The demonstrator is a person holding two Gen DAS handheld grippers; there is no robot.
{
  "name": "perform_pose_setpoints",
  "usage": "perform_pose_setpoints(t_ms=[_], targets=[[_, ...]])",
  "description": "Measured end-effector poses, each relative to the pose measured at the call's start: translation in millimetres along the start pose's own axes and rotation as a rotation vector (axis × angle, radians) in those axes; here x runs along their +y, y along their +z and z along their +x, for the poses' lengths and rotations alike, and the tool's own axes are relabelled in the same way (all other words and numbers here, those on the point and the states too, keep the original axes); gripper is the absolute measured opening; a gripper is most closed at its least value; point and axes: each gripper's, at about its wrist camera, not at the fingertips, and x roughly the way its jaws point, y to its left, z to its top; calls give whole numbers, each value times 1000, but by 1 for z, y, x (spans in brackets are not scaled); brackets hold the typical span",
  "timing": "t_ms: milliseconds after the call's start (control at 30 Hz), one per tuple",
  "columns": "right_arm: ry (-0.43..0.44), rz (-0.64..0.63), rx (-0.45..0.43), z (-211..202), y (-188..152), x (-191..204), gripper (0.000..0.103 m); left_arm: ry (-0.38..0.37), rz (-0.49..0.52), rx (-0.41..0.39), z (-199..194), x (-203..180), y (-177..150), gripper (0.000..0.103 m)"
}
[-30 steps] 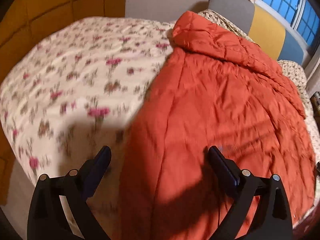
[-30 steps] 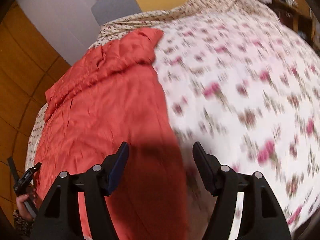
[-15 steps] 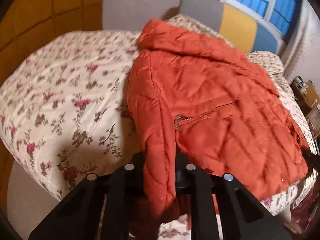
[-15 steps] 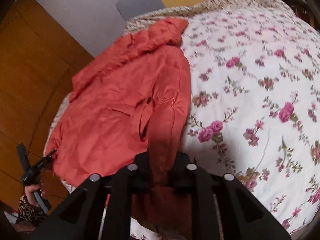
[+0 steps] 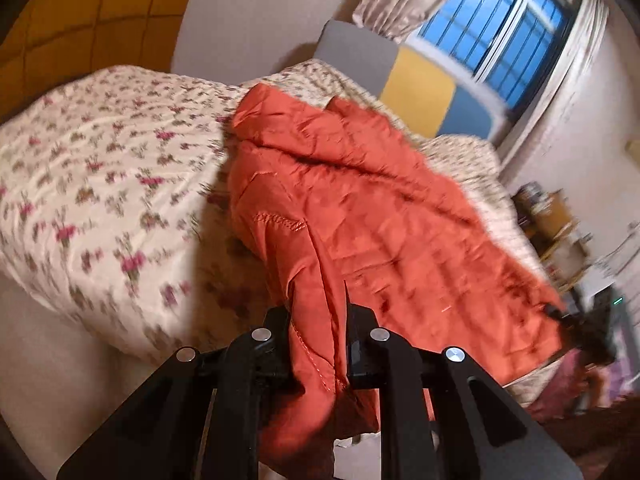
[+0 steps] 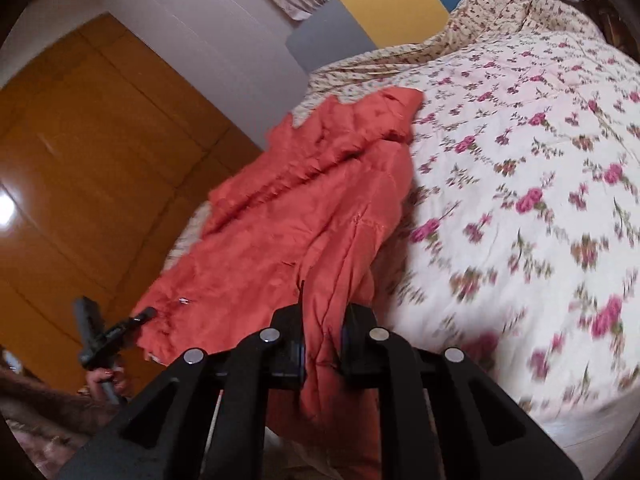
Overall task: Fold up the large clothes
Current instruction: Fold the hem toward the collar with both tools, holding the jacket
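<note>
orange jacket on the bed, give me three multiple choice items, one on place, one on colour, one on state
1. Where does the jacket lie?
A. on the flowered bedspread
B. on the floor
C. on a chair

2. What colour is the panel between the grey and blue ones behind the bed?
A. green
B. yellow
C. white

3. How do the left gripper and right gripper stand?
A. both open
B. only one shut
C. both shut on the jacket

Answers: 1 A, bedspread shows around it; 2 B, yellow beneath the window; 3 C, orange fabric is pinched between each pair of fingers.

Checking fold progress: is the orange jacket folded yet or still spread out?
Spread, not folded: the orange jacket lies open along the floral bedspread, and only its near edge is gathered where the left gripper and right gripper pinch it.
</note>
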Motion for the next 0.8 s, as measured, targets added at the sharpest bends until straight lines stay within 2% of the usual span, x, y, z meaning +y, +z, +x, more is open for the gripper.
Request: perform_pose_setpoints(t_ms=[100,233,333,533,800], targets=[[36,-2,-13,-15,-4,5,11,-56,-57,-10,-12,1,-4,15],[76,32,-32,-13,8,3,11,-91,-127,-27,-10,9,9,15],[111,62,-53,-4,28,2,11,-113,-153,-56,-6,12,29,15],[121,104,-86,19,76,-2,11,-134,-196,-88,21,21,82,15],[106,147,-96,57,132,-12,14,-115,-217,-88,64,33,139,15]])
